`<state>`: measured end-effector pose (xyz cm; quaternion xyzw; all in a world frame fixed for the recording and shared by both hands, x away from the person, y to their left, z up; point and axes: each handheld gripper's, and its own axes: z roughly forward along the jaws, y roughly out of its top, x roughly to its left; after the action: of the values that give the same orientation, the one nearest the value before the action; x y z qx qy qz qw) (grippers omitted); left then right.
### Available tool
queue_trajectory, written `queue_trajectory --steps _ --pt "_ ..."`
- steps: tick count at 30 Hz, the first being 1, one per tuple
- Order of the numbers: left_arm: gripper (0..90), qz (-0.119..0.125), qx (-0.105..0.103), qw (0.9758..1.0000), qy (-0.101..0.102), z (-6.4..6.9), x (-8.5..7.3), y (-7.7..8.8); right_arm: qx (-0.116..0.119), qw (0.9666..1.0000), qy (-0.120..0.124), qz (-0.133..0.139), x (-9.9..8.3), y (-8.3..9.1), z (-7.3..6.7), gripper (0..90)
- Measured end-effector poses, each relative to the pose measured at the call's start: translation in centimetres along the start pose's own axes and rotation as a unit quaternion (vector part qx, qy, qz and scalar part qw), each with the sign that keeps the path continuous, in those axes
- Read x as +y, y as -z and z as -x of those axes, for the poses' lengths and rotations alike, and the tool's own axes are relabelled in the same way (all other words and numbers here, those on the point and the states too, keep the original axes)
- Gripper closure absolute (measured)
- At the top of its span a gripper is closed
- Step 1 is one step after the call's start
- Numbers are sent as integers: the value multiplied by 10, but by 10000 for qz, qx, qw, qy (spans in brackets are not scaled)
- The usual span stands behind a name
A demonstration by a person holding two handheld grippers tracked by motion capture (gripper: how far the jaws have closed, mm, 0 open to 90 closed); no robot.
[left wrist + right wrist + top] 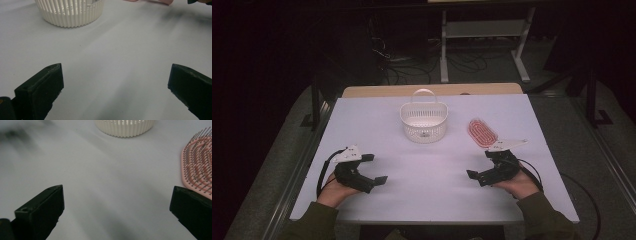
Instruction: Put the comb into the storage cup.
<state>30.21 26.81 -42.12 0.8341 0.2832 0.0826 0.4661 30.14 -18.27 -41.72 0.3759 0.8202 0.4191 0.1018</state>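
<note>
Both hand-held grippers, left (373, 169) and right (479, 164), rested wide open and empty on the white table (432, 165). A pink oval bristle hairbrush (482, 132) lay just beyond the right one, beside a white slatted plastic basket (424, 120).

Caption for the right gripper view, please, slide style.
Right gripper open and empty above the white table, pink hairbrush beside its right jaw, white slatted basket ahead.

The high view looks forward and down from above the near edge of the tabletop (432, 165). Both gripper views sit low, close to it, facing the white basket (424, 121) at upper frame, shared by all three.
</note>
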Motion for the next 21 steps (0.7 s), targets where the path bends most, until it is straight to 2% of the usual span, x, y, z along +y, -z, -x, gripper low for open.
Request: queue_trajectory --steps 7,15,21 --pt "0 -24 25 10000 -23 0 0 -2 -109 9998 179 -8 5 -1 4 0" --pt "1 131 66 9999 -31 1 2 1 -188 9997 135 31 10 3 9 0" --pt "3 158 55 9998 -50 1 2 3 -264 9996 40 81 13 6 16 0"
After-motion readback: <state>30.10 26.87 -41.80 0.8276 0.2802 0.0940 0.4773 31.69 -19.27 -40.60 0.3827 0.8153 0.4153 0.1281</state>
